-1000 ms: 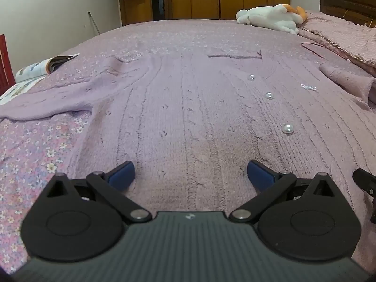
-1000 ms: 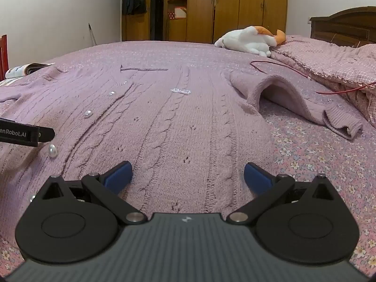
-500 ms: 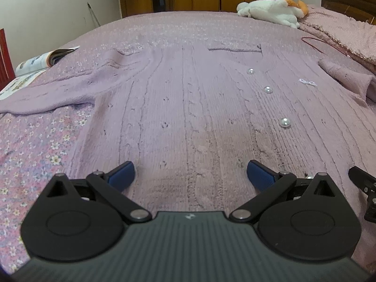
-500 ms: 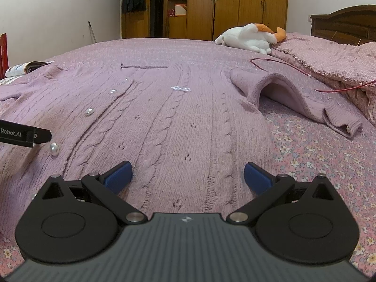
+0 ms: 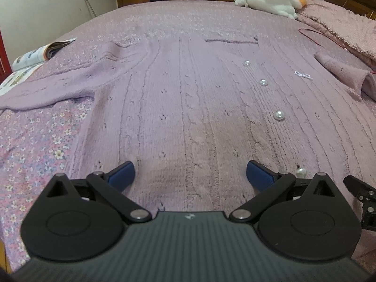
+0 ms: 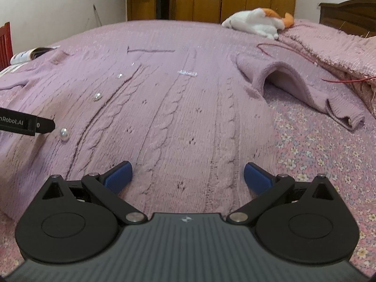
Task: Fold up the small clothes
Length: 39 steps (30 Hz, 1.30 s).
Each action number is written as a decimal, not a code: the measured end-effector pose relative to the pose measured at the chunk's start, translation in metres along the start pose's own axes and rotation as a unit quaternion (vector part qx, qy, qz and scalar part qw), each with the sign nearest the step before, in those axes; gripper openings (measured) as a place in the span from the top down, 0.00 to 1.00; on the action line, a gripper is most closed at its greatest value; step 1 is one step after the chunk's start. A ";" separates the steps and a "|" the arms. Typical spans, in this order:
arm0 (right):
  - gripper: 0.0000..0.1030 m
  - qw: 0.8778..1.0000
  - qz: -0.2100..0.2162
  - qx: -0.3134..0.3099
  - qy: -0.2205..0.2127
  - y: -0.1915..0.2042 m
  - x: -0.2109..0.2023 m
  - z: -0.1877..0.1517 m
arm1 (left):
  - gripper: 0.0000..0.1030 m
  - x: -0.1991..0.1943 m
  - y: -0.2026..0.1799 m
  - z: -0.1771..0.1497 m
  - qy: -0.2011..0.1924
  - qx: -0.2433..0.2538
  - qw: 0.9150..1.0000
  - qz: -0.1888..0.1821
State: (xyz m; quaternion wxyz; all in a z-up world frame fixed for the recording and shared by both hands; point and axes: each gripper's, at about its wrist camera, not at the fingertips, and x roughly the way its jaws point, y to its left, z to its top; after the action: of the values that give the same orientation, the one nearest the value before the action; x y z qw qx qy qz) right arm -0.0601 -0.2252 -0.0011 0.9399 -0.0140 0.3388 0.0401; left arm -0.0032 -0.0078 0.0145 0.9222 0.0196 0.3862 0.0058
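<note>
Found the cardigan [image 5: 188,94] spread face up and buttoned on the bed [image 5: 35,141], filling the left view from 6 up to 12 o'clock. Saw one sleeve [image 5: 58,87] stretched out toward 9 o'clock, and the other sleeve [image 6: 305,89] humped and half doubled at 2 o'clock in the right view. Noted a magazine [image 5: 35,56] at 10 o'clock and a stuffed toy [image 5: 265,0] at 1 o'clock, both well clear of the knit.

Held the left gripper [image 5: 189,168] released, fingers wide apart, low over the hem at 6 o'clock, with nothing between them. Held the right gripper [image 6: 188,168] just as wide, empty, over the hem on the other side of the buttons [image 5: 279,115].

Judged the step to be taking hold of the bottom edge, with the fold itself not yet begun. Best done by dropping both pairs of fingers onto the hem together, pinching through both layers of the thick knit, and gripping clear of the buttons. Worth flattening the humped sleeve first, lest it bunch inside the fold.
</note>
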 end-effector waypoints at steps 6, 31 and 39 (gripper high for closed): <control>0.00 1.000 -0.001 0.001 0.023 0.001 0.001 0.005 | 0.00 0.000 0.000 0.002 0.023 0.009 1.000 0.001; 0.00 0.997 0.031 -0.007 0.075 -0.009 0.011 0.023 | 0.00 0.009 0.001 0.016 0.064 0.014 0.998 0.001; 0.00 0.994 0.038 -0.004 0.100 -0.014 0.011 0.033 | 0.00 0.014 0.003 0.021 0.074 0.022 0.997 -0.006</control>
State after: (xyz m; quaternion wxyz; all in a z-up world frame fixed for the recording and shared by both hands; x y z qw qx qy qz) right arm -0.0294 -0.2366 0.0170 0.8992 -0.0085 0.4309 0.0756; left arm 0.0212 -0.0052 0.0196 0.8906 0.0373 0.4532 -0.0072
